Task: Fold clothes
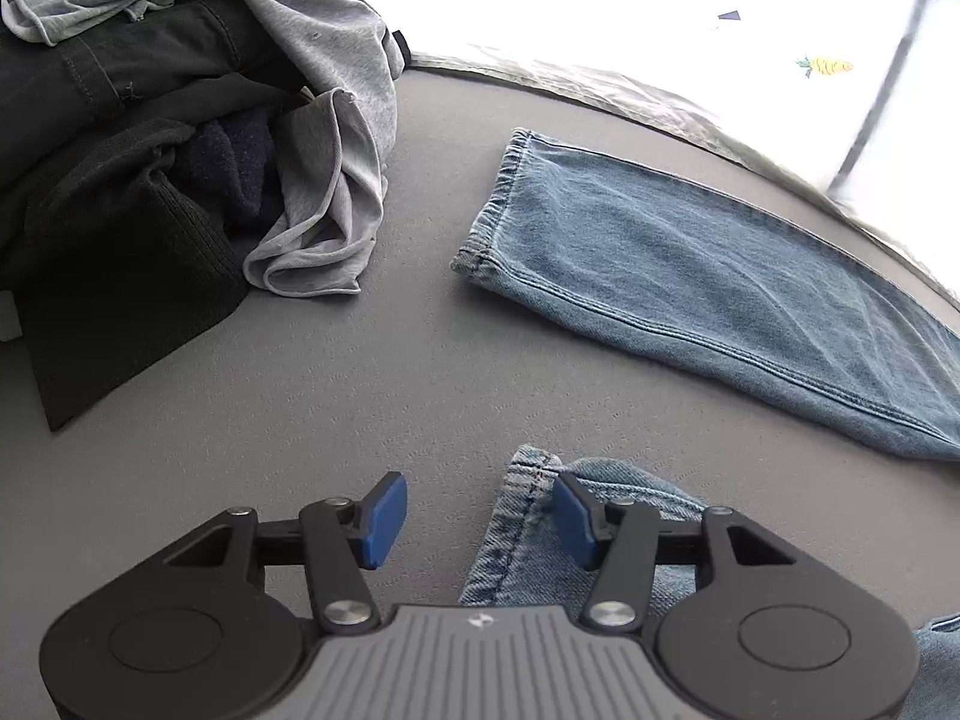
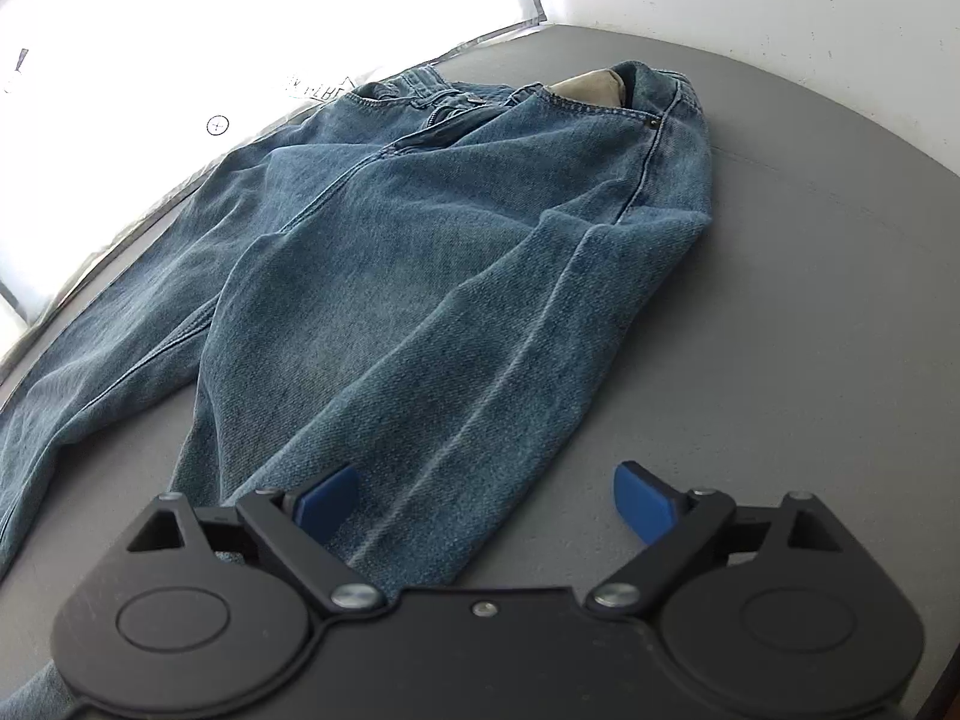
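A pair of blue jeans [image 2: 420, 276] lies spread on the grey table, waistband at the far end. In the left wrist view one leg [image 1: 708, 282] lies flat ahead at right, and the other leg's hem [image 1: 528, 498] sits between the fingers. My left gripper [image 1: 480, 519] is open, low over that hem, with its right pad [image 1: 570, 519] over the denim. My right gripper [image 2: 489, 507] is open over the near leg's edge, with its left pad [image 2: 327, 504] above the denim.
A pile of grey and black clothes [image 1: 180, 138] lies at the left of the grey table [image 1: 360, 372]. The table's far edge [image 1: 660, 96] meets a bright white surface. A white wall [image 2: 780, 12] stands behind the jeans.
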